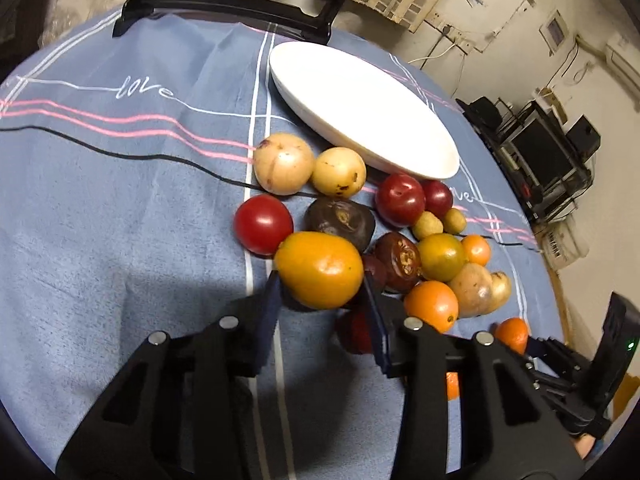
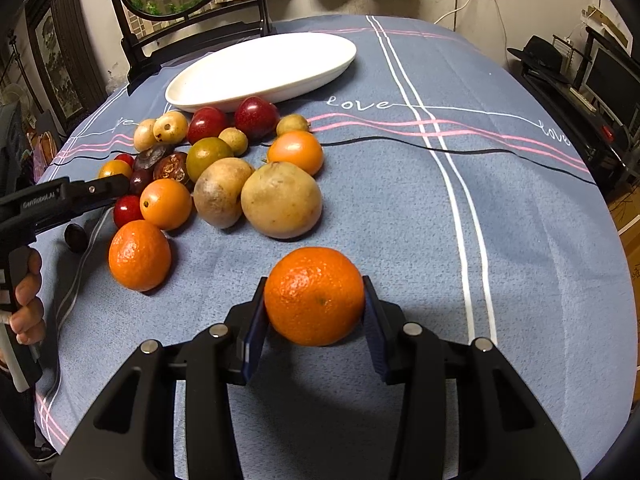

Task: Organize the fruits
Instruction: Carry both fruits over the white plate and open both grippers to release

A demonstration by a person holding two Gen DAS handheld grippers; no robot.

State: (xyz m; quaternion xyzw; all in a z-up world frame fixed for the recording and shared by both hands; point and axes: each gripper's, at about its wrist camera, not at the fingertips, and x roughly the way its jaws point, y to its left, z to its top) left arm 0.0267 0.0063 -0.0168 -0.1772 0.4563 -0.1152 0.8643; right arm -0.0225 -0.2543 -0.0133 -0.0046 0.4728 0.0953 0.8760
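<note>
Blue-grey cloth with white and pink stripes and "love" stitched on it covers the whole bench (image 2: 400, 216). Biggest thing on it is one white oval dish (image 2: 264, 68) at the far side, nothing in it, with a black chair (image 2: 140, 56) behind.

Then the fruit pile, all on the cloth just in front of the dish. From the right camera I count two big tan fruits (image 2: 282, 200) touching each other in the middle, and three oranges: one tangerine (image 2: 139, 255) lying loose at the near left, one smaller orange (image 2: 165, 204) behind it, one more (image 2: 296, 152) further back. Two dark red plums (image 2: 256, 117) sit right by the dish rim. One green-orange citrus (image 2: 208, 158), two pale yellow round ones (image 2: 170, 127) at the left, two small tan longan-looking things (image 2: 292, 124), plus a few dark wrinkly ones I can't count cleanly.

Right gripper (image 2: 315, 304) has its fingers clamped on a fourth orange fruit, a mandarin (image 2: 315, 295), near the camera and well apart from the pile.

Left gripper (image 1: 320, 280) has its fingers closed on a yellow-orange oval fruit (image 1: 320, 269), right over the pile, beside one red tomato (image 1: 263, 224).
</note>
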